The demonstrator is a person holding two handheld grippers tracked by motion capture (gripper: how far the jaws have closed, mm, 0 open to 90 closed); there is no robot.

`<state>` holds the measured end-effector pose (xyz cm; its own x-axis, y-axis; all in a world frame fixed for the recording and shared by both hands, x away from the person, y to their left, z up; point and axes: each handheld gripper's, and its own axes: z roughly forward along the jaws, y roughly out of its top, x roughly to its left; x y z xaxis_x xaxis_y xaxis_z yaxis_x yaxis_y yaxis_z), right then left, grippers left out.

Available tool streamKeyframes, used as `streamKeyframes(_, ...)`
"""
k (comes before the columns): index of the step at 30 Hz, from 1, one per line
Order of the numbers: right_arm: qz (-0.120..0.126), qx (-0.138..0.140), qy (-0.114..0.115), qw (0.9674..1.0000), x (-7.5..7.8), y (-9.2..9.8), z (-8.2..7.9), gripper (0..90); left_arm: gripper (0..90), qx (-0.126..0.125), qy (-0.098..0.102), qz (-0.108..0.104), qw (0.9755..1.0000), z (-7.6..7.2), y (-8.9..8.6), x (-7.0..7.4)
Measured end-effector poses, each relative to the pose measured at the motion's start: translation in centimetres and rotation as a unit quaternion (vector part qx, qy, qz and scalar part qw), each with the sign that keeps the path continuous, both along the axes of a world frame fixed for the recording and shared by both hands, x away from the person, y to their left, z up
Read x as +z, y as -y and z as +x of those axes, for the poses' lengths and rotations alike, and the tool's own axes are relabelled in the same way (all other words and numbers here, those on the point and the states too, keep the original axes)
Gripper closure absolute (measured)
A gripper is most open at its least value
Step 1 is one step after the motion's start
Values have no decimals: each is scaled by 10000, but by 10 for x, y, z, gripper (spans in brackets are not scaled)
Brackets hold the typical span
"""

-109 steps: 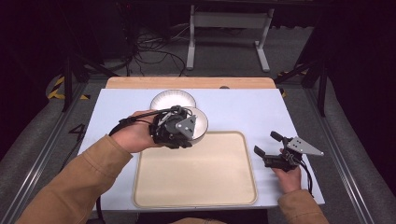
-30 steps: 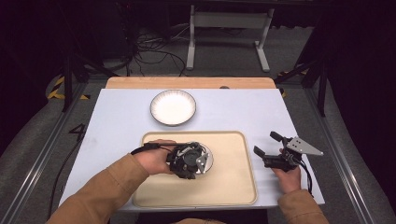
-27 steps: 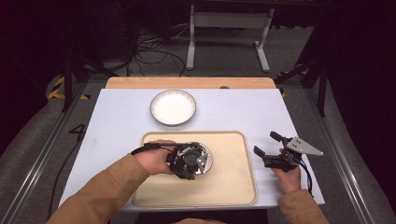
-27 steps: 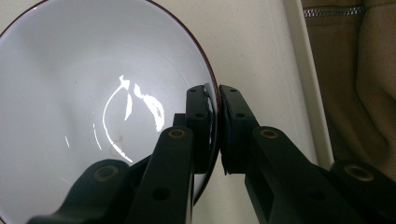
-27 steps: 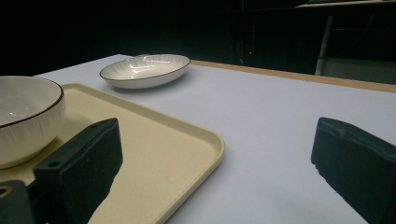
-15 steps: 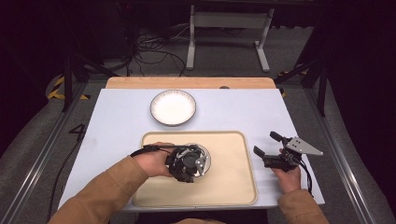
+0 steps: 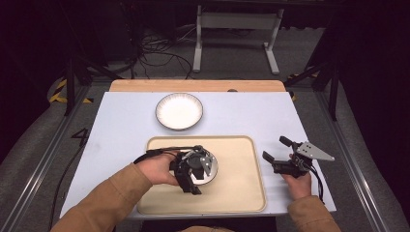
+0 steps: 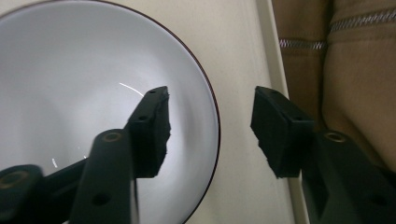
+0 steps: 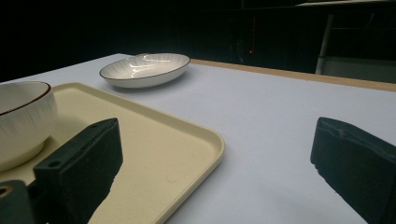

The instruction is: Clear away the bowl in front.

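Your left gripper (image 7: 193, 175) hangs over the white bowl (image 7: 207, 169) that now sits on the cream tray (image 7: 241, 193). Its jaws have just been opening. In the left gripper view the bowl's dark rim (image 8: 215, 126) runs through the gap between them, one finger (image 8: 152, 126) over the bowl's inside and the other (image 8: 275, 130) outside it above the tray floor. Neither pad presses on the rim, so the bowl is let go and rests on its own. Judging from that, the first bowl's placing is as good as done; what remains for this hand is to lift clear without nudging the rim that lies between the fingers.

The second dish, a ribbed white plate (image 7: 179, 110) with a dark edge, lies on the pale table top (image 7: 121, 125), beyond the tray's far rim and well apart from your left fingertips. If it is meant to join the bowl, that half of the work is not yet begun, and there is bare tray on the right of the bowl to take it.

Your right gripper (image 7: 280, 153) is just beside the tray's right edge, jaws spread wide with nothing between them; from its own view the tray corner (image 9: 205, 140) lies between its fingers, and the bowl (image 9: 21, 121) stands to the left of its left finger.
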<state>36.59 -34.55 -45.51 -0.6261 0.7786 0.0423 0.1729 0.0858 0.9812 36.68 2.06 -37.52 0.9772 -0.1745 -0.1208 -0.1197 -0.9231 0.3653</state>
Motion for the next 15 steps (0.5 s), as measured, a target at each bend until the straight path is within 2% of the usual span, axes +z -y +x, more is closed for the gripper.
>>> streamKeyframes(3, -16, 21, -17, 10000, 0, 0, 0, 26, 404, 161, -22, -380, 9991, 2, -8, 8)
streamKeyframes(5, -24, 32, -21, 10000, 0, 0, 0, 26, 351, 308, -36, -661, 9973, 3, -14, 14)
streamKeyframes(7, -32, 40, -25, 10000, 0, -1, 0, 26, 264, 452, -92, -852, 9953, 4, -19, 17)
streamKeyframes(10, -43, 44, -36, 10000, 0, -1, 0, 24, 143, 528, -63, -958, 9940, 4, -22, 20)
streamKeyframes(11, -39, 62, -29, 10000, 0, 0, 0, 21, 124, 689, 29, -1083, 9917, 3, -26, 21)
streamKeyframes(13, -25, 80, -26, 10000, 0, 0, 0, 18, 101, 823, 112, -1253, 9886, 1, -31, 23)
streamKeyframes(15, -21, 89, -20, 10000, 0, 0, 0, 18, 81, 968, 120, -1459, 9845, 0, -37, 24)
